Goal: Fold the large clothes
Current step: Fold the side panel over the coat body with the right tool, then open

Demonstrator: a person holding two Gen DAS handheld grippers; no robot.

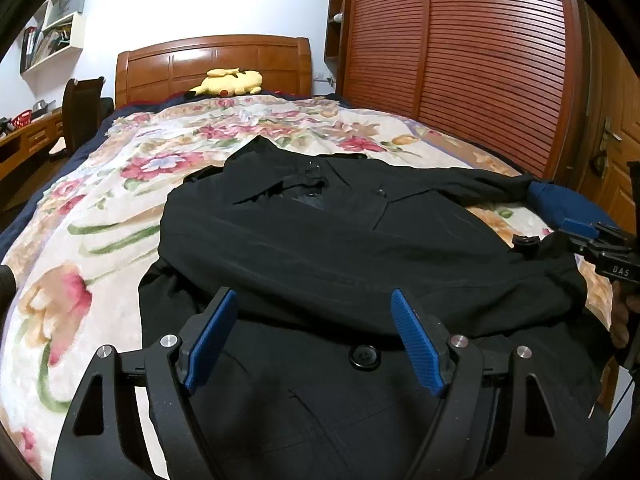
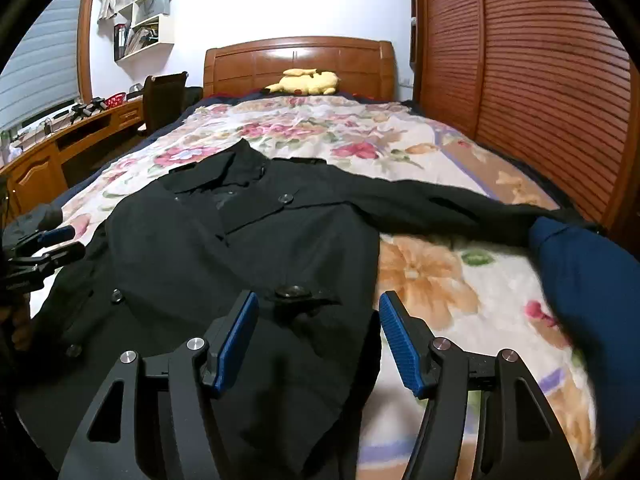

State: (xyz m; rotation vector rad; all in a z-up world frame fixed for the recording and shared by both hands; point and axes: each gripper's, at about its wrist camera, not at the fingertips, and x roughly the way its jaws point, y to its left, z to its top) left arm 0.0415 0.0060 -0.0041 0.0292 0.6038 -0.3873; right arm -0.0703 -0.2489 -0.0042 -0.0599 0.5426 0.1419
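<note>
Above black coat, right hand-held gripper gapes, empty.

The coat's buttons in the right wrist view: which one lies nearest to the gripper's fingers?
The large button on the black coat, just ahead of the right gripper; the buttons near the collar and the left edge lie farther off.

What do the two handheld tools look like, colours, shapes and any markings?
Both match: the left tool and right tool have matte black angular bodies with triangular cutouts, silver round bolt heads, and flat finger pads of ribbed blue rubber. White letters reading DAS mark the right tool's side.
</note>
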